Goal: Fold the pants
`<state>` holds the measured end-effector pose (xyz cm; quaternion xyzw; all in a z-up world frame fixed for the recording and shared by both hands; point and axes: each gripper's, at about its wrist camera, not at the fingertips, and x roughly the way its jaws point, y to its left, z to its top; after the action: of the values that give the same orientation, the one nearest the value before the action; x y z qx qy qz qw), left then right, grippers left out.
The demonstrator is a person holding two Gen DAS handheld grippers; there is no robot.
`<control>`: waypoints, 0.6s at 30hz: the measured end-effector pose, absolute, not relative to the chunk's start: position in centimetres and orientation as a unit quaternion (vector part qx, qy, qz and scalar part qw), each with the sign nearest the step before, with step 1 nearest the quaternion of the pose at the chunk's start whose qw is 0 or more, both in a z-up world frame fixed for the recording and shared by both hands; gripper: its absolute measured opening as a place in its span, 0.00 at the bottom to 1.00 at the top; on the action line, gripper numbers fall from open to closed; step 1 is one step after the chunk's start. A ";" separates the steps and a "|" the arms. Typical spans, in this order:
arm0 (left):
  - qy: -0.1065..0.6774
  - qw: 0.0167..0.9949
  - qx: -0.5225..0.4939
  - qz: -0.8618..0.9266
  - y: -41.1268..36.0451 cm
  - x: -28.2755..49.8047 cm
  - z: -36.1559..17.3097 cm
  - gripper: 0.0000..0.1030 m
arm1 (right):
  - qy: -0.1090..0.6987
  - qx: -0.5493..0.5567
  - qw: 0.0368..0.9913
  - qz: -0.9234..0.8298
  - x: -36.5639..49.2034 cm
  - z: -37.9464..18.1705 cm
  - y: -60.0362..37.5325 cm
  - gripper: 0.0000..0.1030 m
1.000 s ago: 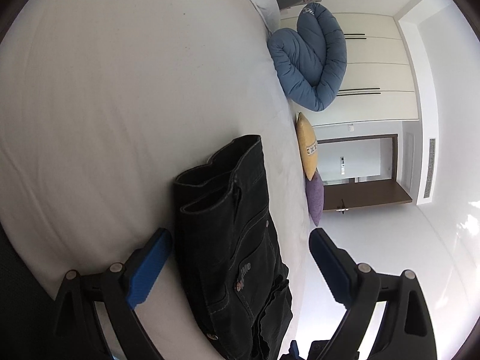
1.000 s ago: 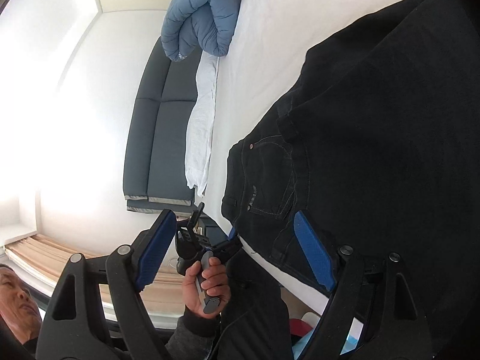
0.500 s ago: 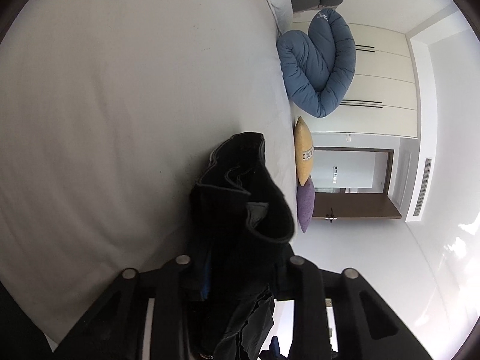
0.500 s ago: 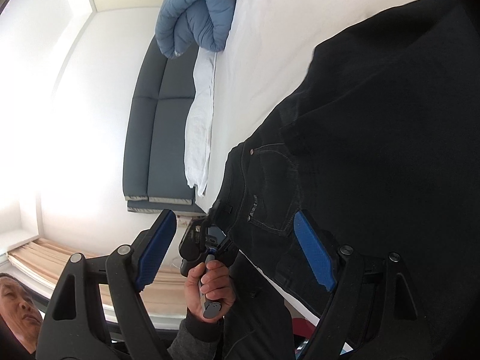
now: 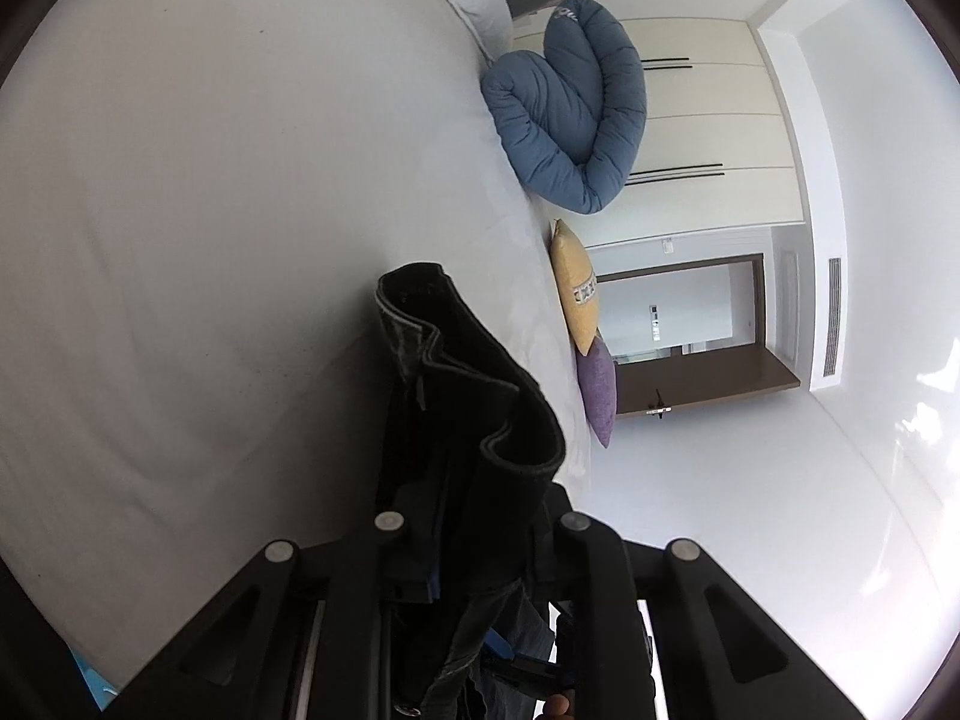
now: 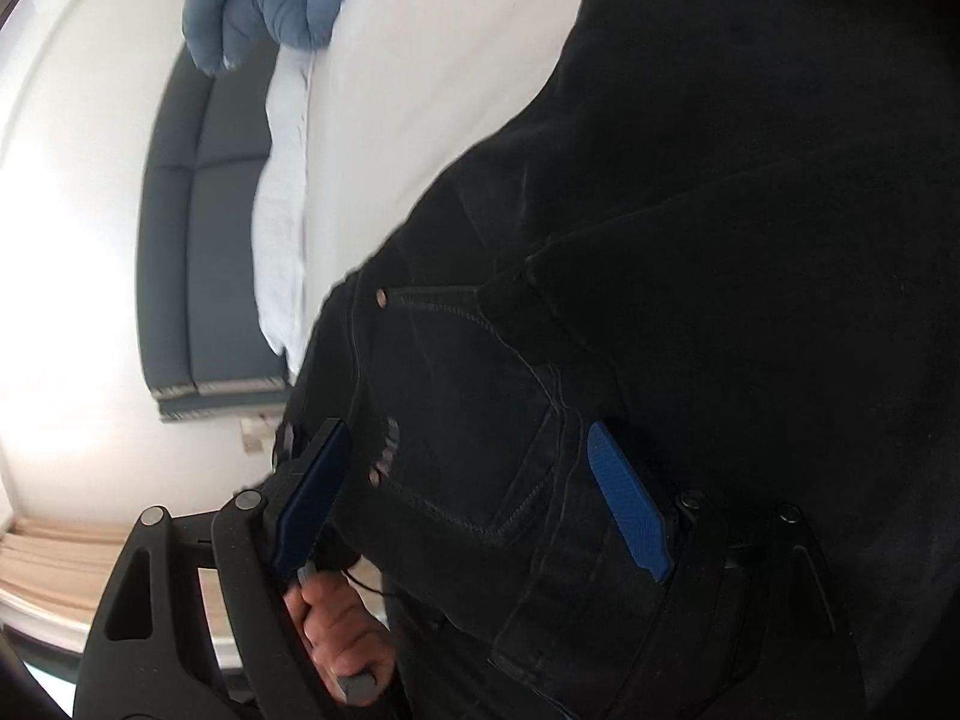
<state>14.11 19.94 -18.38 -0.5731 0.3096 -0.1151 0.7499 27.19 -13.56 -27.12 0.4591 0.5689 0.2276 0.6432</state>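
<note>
Black denim pants (image 5: 456, 396) lie at the edge of a white bed (image 5: 210, 210). My left gripper (image 5: 480, 540) has its jaws closing on a bunched fold of the waist end, which stands up off the sheet between the fingers. In the right wrist view the pants (image 6: 720, 240) fill most of the frame. My right gripper (image 6: 468, 462) hangs open just over them, its blue pads (image 6: 627, 504) wide apart on either side of a stitched back pocket (image 6: 468, 420). A hand (image 6: 336, 630) below grips the left gripper's handle.
A rolled blue duvet (image 5: 570, 114) sits at the far end of the bed, with a yellow cushion (image 5: 576, 294) and a purple cushion (image 5: 597, 390) along its side. A dark grey sofa (image 6: 198, 240) and white bedding (image 6: 282, 210) lie beyond the pants.
My left gripper went from wide open around the pants to pinching the waist fabric and lifting it. My right gripper came down closer over the pocket area, still open.
</note>
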 end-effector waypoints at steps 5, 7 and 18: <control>0.306 0.772 -0.541 -0.136 18.7 14.6 -16.2 0.18 | 0.564 0.442 0.662 0.219 26.9 -26.9 -12.6 0.78; 0.305 0.782 -0.523 -0.149 17.9 14.8 -15.0 0.18 | 0.558 0.433 0.673 0.220 26.7 -26.8 -12.3 0.78; 0.323 0.826 -0.400 -0.233 9.8 16.0 -9.2 0.18 | 0.535 0.505 0.634 0.236 26.4 -26.1 -14.2 0.78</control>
<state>15.96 9.79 -9.22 -0.3996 0.3227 -0.2327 0.8259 26.39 -14.16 -26.13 0.5055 0.5354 0.2357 0.6342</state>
